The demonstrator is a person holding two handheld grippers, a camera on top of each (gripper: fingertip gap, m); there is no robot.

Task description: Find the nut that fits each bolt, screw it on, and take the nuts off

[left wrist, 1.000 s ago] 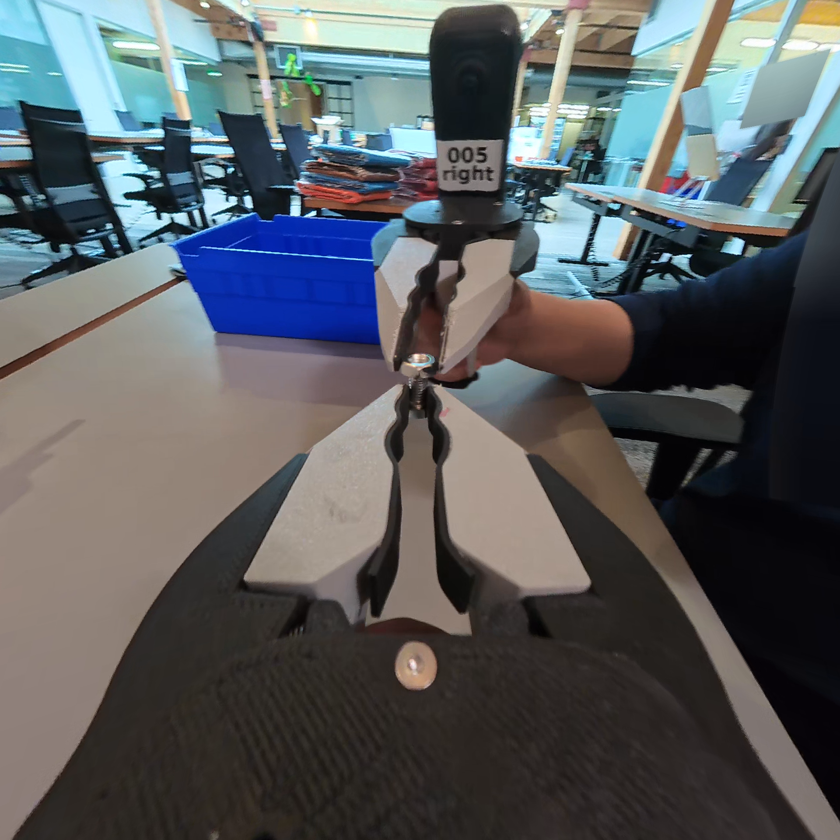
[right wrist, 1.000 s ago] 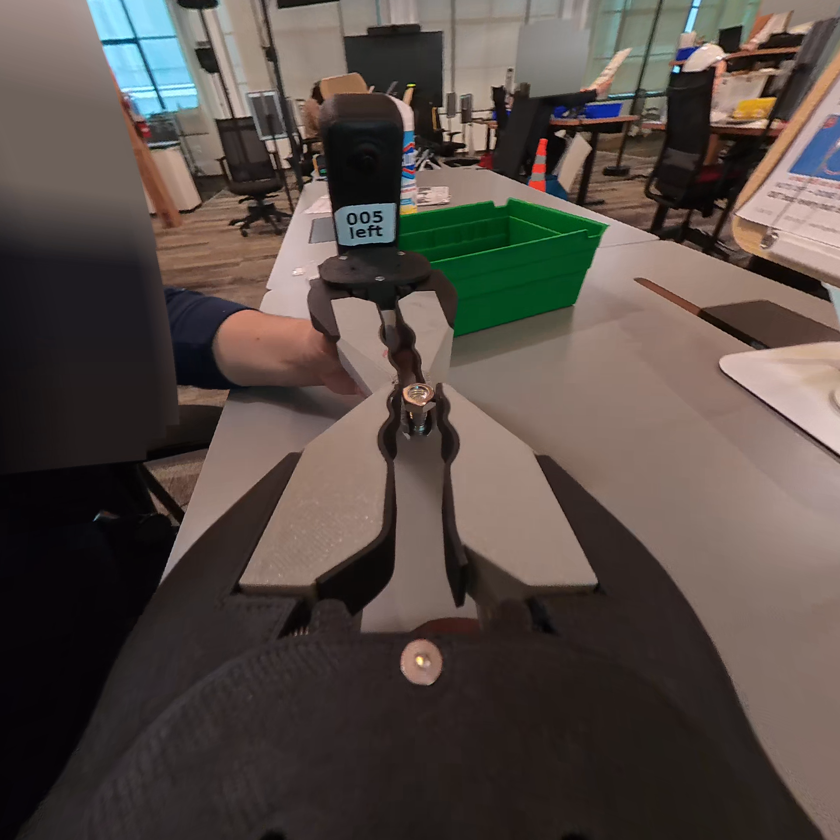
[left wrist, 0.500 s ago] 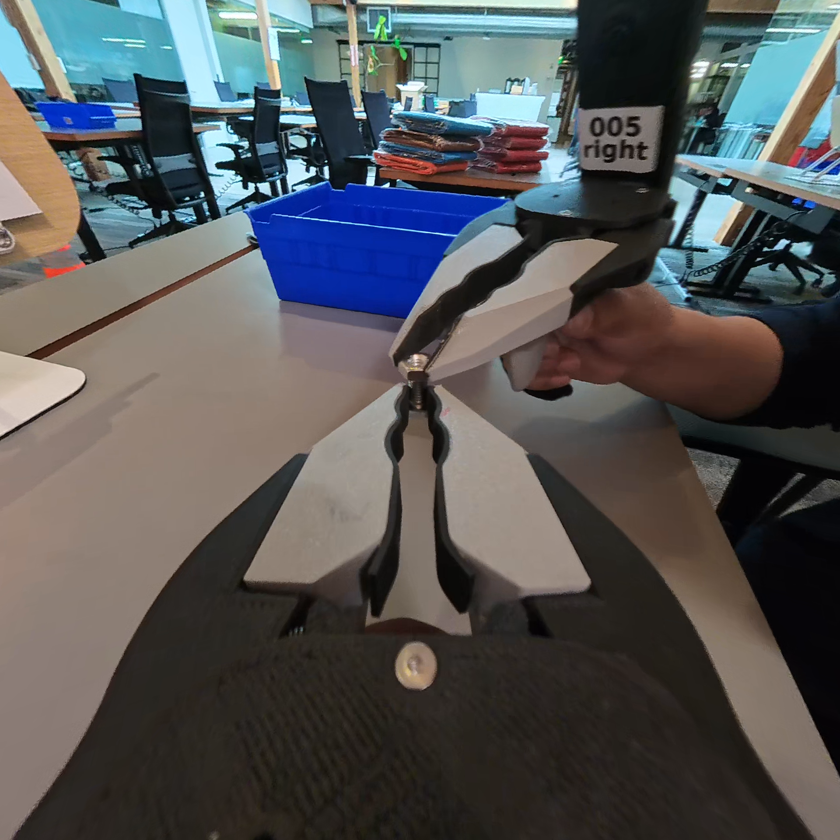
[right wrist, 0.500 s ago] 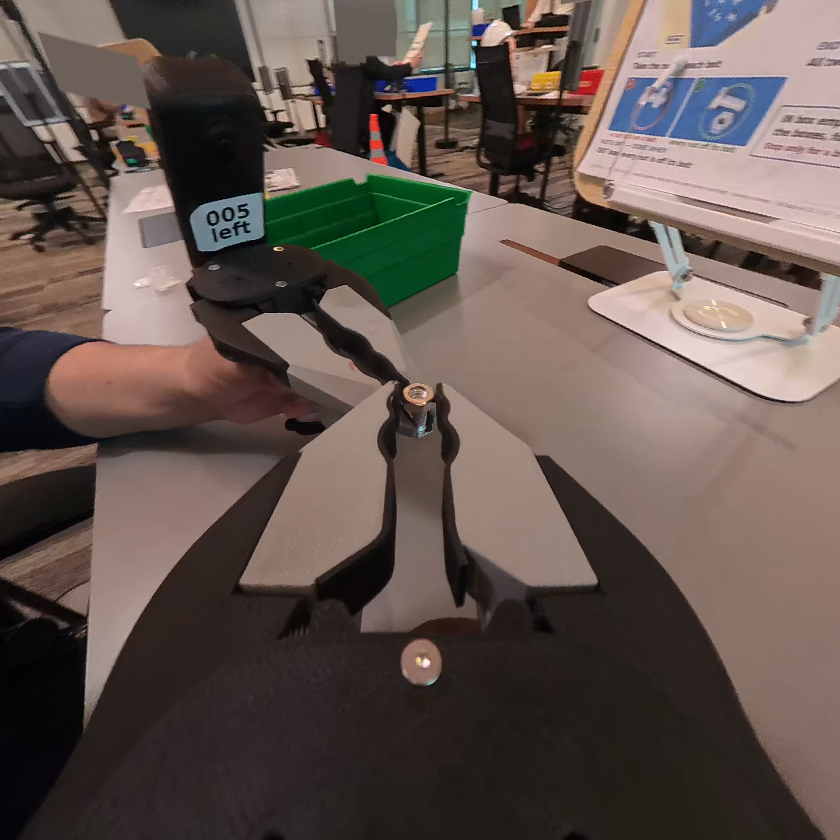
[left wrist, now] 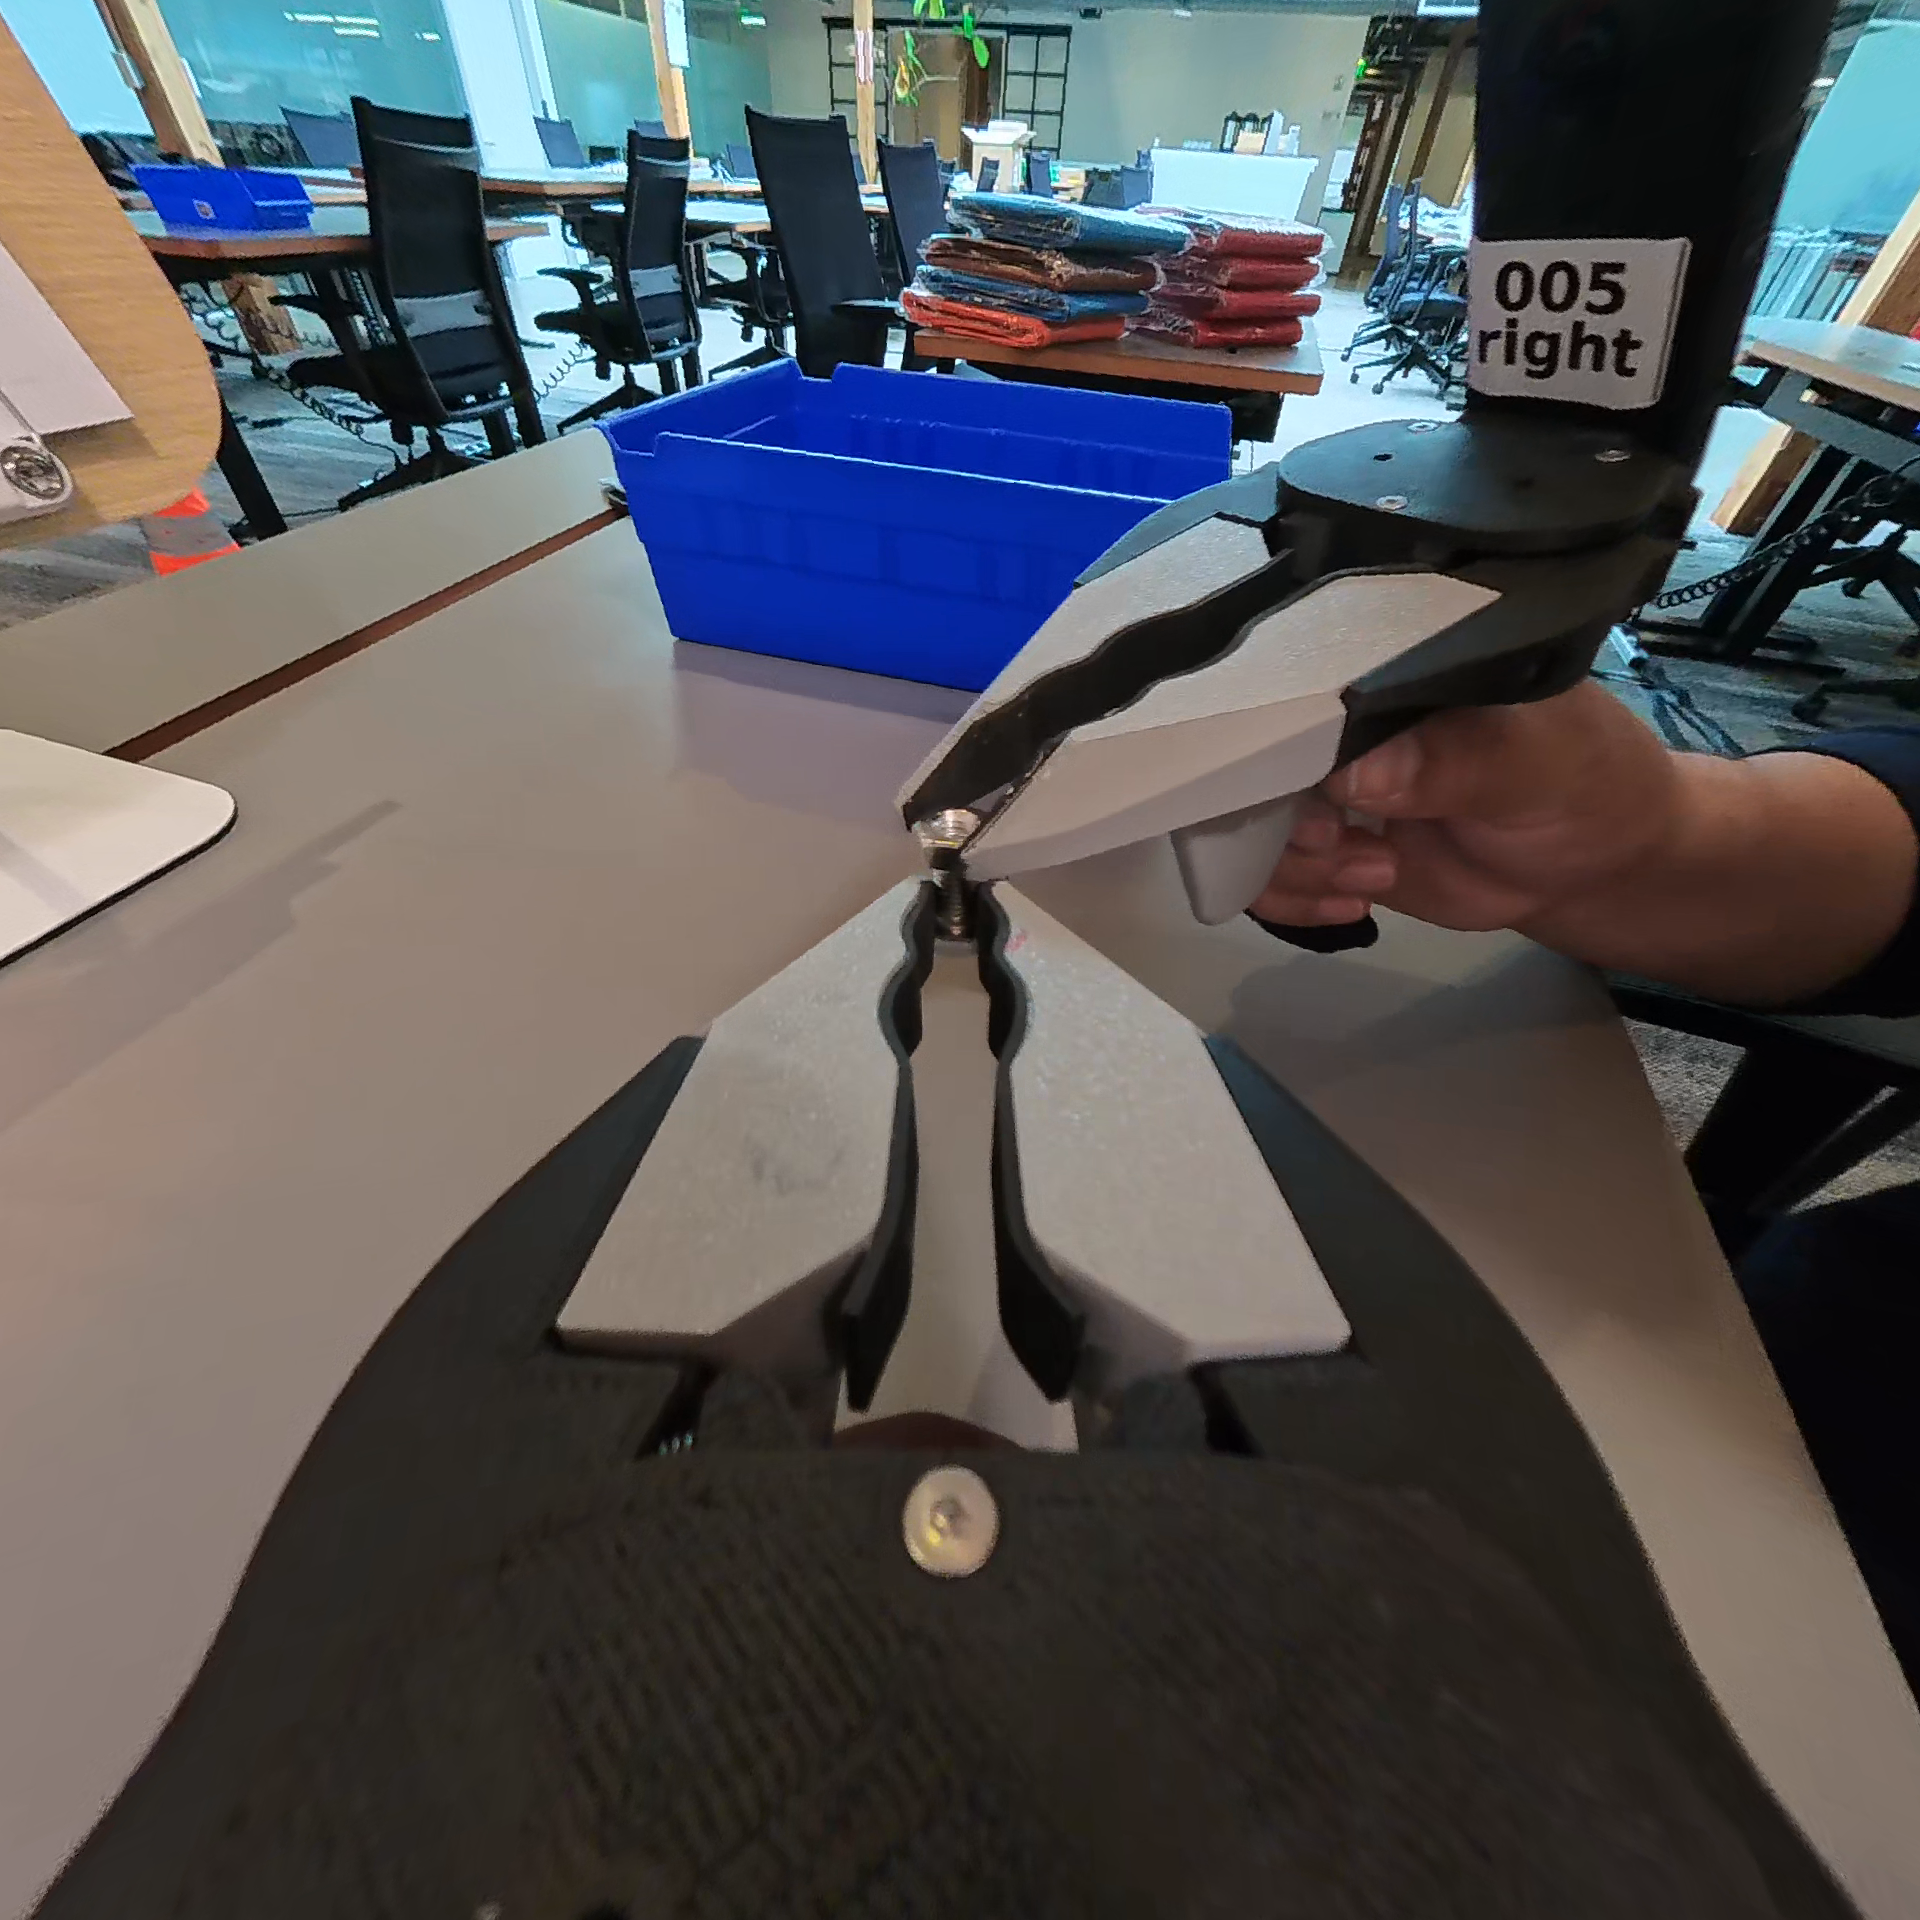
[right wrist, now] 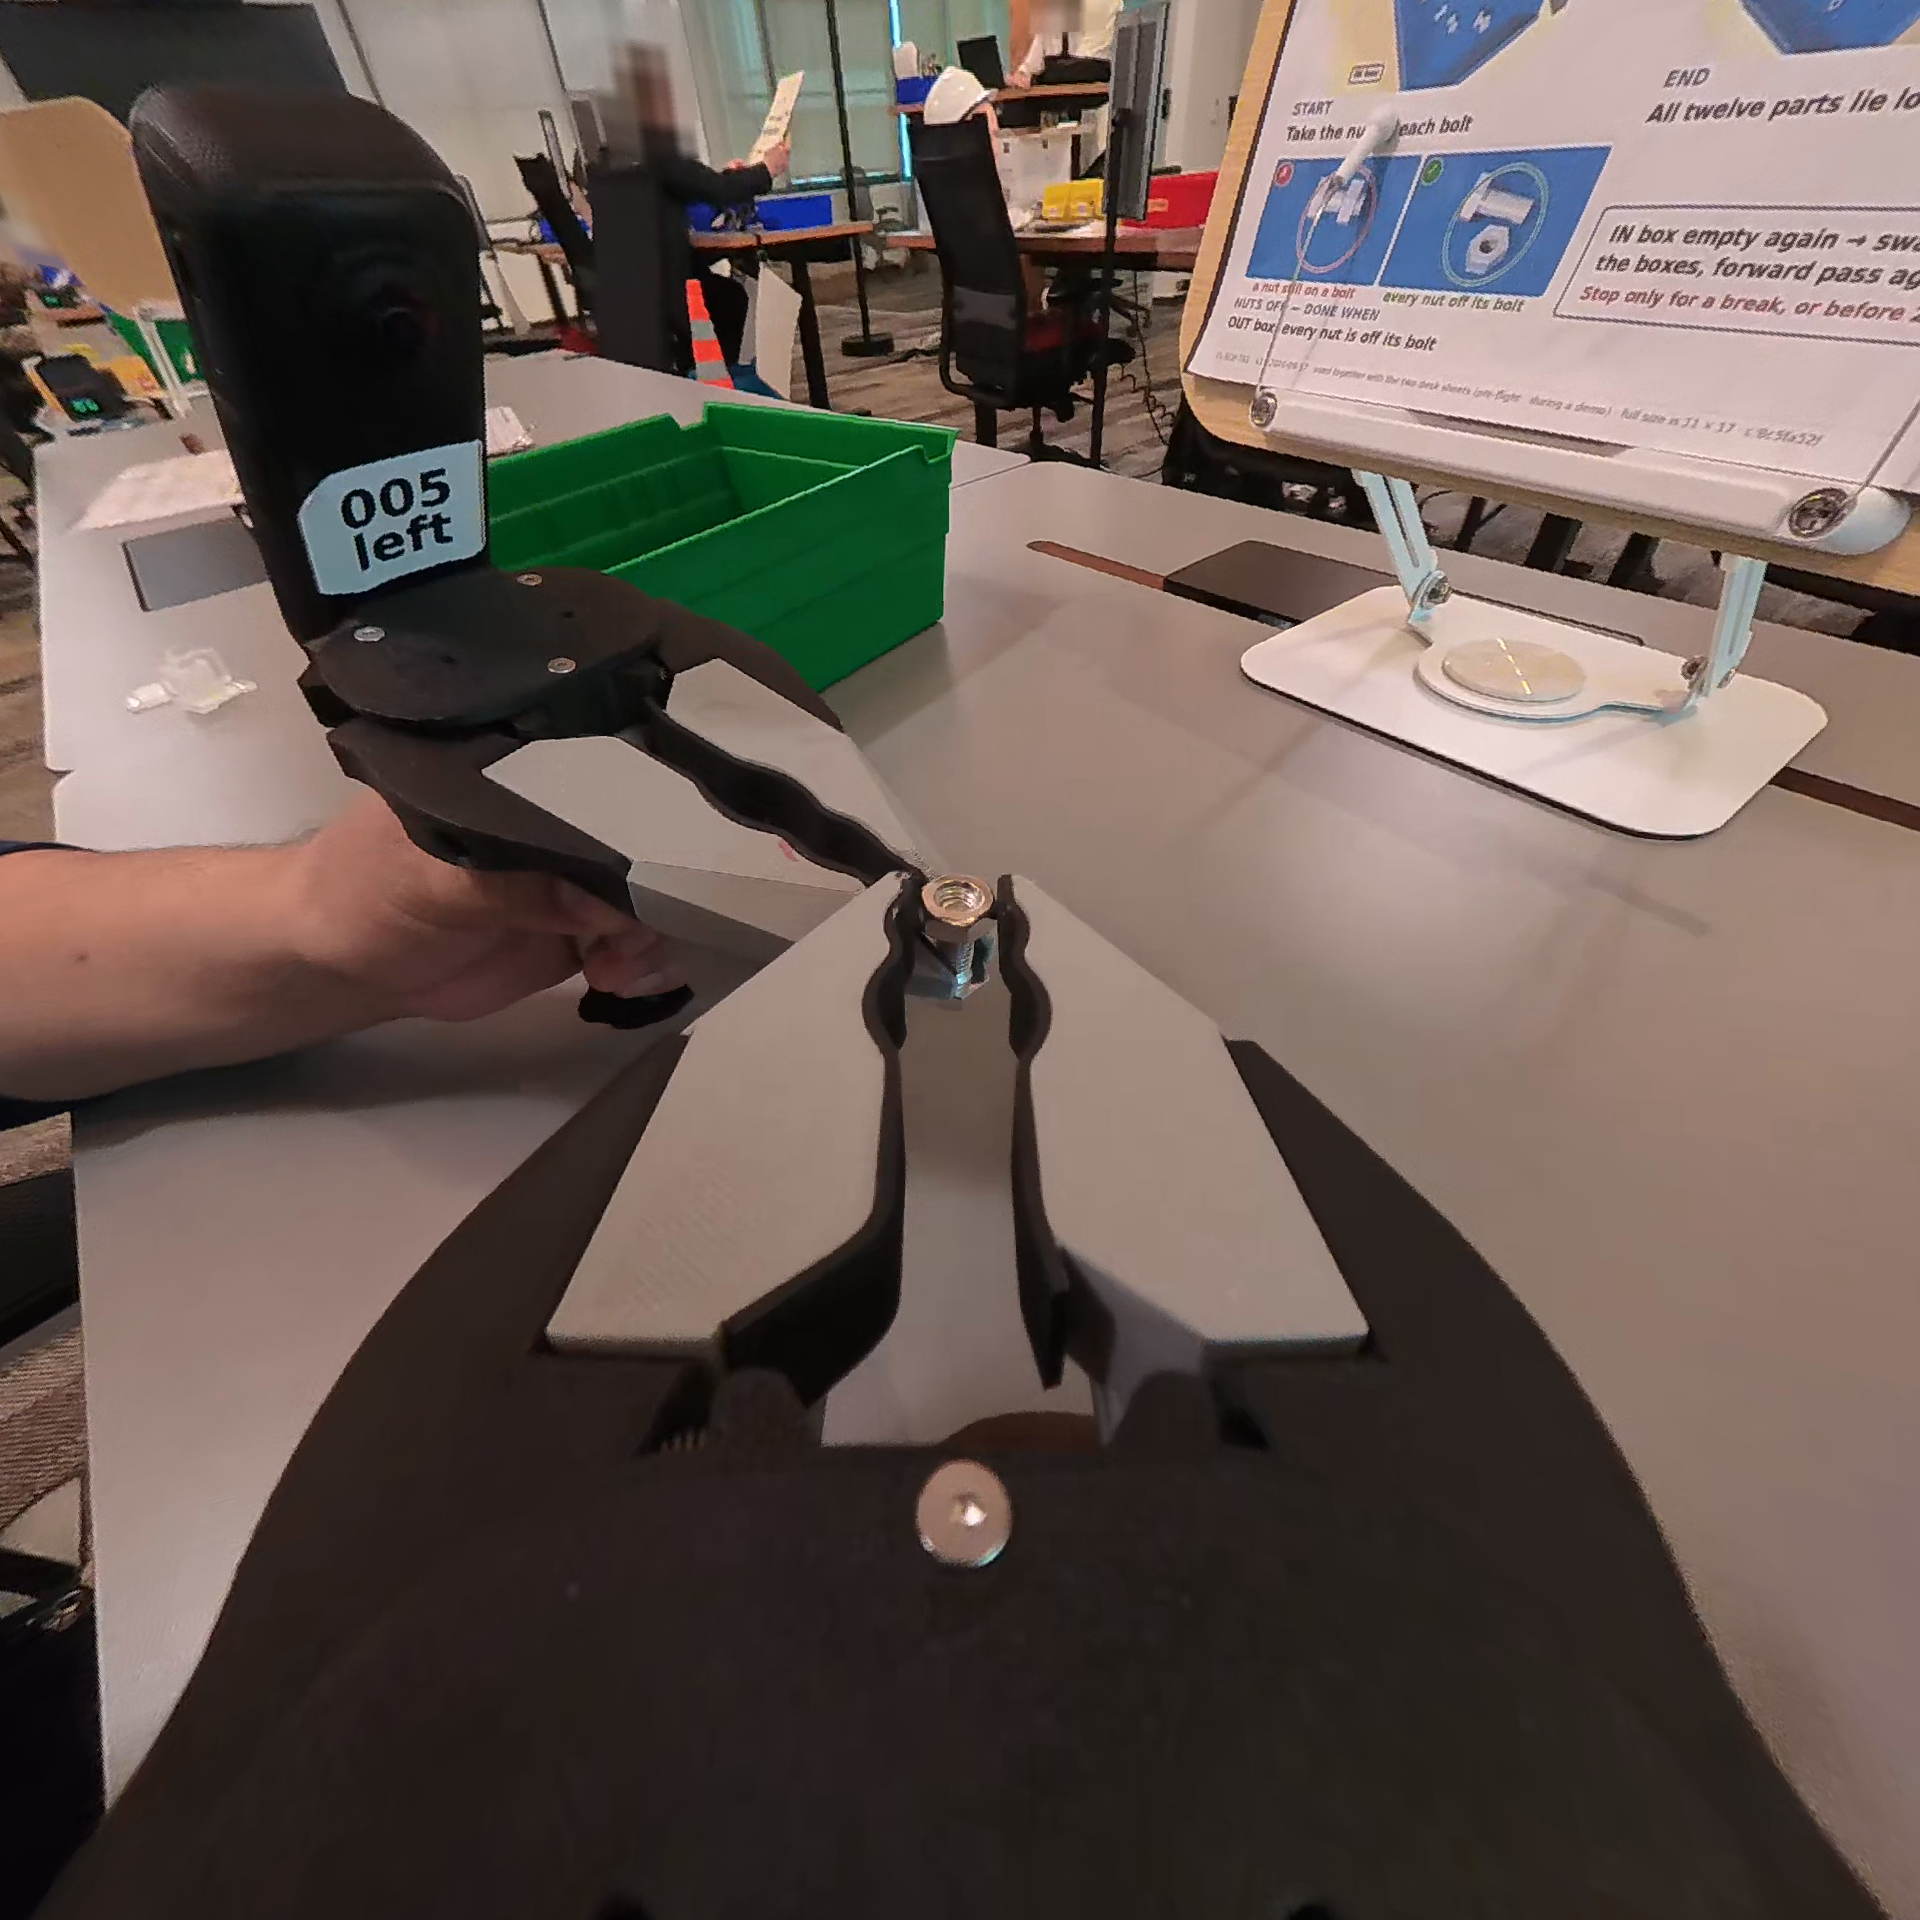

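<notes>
In the left wrist view, the left claw (left wrist: 951, 920) is clenched on the threaded shank of a bolt (left wrist: 950, 906), just above the grey desk (left wrist: 436, 831). The right claw (left wrist: 951, 831) comes in from the right, tilted downward, and its tips grip the metal part at the bolt's upper end; a hand (left wrist: 1455, 842) holds its handle. A blue bin (left wrist: 894, 540) stands on the desk behind them.

In the right wrist view, the right claw (right wrist: 951, 920) is clenched on a hex nut (right wrist: 954, 902) whose threaded hole faces the camera, with more metal just below it between the pads. The left claw (right wrist: 904, 873) reaches in from the left, its tips meeting the nut side-on, so its grip is hidden here; a hand (right wrist: 447, 935) holds it. A green bin (right wrist: 748, 540) sits behind it, and a white stand (right wrist: 1527, 707) carrying an instruction sheet (right wrist: 1579, 208) is at the right.
</notes>
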